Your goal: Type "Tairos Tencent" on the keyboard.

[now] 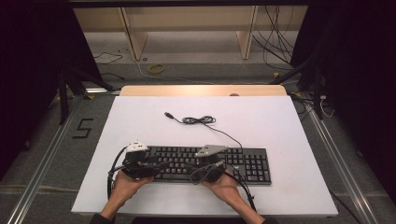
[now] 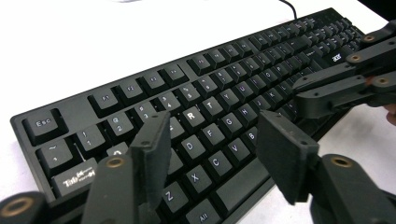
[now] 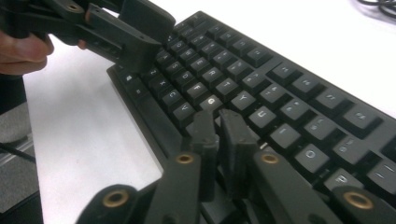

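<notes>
The keyboard (image 1: 205,164) lies flat on the white tabletop (image 1: 280,135), near its front edge, and its cable (image 1: 201,120) runs loose toward the back.

The left hand-held gripper (image 2: 219,154) hovers over the left letter keys with its jaws spread and nothing between them. A spread jaw covers several keys, so it could press two neighbours at once. The right hand-held gripper (image 3: 218,133) has its jaws pressed together, with nothing between them, and its tips stand just above the bottom letter row, near the front edge. From there the tips could slide into a gap between keys or push the keyboard across the smooth tabletop. The two grippers are near each other and could knock together.

Readable key legends are Esc, Tab, Alt and the letters. A small white logo on the right part of the keyboard seems to read "acer".
</notes>
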Motion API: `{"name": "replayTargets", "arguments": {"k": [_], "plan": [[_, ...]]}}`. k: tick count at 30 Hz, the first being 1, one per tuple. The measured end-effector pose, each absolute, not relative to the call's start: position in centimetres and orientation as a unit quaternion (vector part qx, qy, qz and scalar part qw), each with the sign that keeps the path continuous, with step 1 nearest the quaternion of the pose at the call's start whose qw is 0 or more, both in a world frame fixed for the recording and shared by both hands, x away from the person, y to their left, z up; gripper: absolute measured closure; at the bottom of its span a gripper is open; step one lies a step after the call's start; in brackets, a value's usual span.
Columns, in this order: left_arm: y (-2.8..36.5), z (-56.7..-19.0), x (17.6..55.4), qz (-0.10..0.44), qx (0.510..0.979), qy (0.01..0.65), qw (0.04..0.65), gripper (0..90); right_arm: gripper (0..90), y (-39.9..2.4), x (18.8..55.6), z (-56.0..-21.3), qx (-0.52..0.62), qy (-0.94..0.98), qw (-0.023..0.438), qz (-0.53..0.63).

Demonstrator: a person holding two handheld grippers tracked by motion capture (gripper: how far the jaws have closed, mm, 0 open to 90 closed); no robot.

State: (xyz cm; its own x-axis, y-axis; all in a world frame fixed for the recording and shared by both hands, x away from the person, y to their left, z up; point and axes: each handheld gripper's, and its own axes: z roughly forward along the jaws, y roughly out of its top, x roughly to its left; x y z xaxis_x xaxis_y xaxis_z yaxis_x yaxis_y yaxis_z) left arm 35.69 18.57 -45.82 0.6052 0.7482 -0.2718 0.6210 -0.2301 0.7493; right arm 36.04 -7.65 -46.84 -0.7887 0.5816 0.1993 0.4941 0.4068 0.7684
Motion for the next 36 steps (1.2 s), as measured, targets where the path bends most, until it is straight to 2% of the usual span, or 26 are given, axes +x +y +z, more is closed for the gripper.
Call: {"name": "replayTargets", "arguments": {"k": [7,29,36], "plan": [[19.0,-46.0,34.8,0.072,0.772,0.438,0.456,39.1,89.9,-6.5,36.3,-47.3,0.320,0.845,0.050,0.426],[19.6,-46.5,33.3,0.079,0.757,0.430,0.485,29.7,90.0,-5.7,36.6,-48.1,0.324,0.852,0.057,0.407],[19.7,-46.4,33.2,0.084,0.755,0.427,0.490,29.2,90.0,-5.5,36.4,-48.4,0.321,0.857,0.068,0.398]]}}
